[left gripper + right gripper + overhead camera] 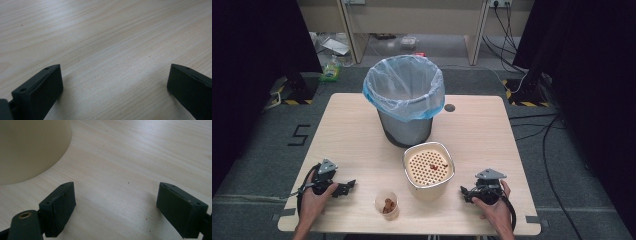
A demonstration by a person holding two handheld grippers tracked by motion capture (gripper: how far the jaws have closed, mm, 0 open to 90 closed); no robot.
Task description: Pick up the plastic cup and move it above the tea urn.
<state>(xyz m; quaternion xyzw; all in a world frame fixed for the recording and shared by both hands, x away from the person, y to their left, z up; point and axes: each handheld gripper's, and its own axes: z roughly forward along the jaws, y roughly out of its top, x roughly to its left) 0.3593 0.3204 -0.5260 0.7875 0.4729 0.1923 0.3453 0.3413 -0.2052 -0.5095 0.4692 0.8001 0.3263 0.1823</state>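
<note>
A cream container (429, 170) with a perforated insert holding a few brown bits stands near the front middle of the wooden table (352, 135). A small clear cup (386, 204) with brown pieces sits to its front left. My left gripper (350, 185) rests on the table at the front left, jaws wide apart over bare wood (112, 75). My right gripper (464, 192) rests at the front right, open, its jaws empty, with the cream container's wall (30, 147) close ahead on its left.
A grey bin (405, 100) lined with a pale blue bag stands at the table's back middle. A small dark hole (449, 107) marks the tabletop to its right. Cables and floor clutter lie beyond the table.
</note>
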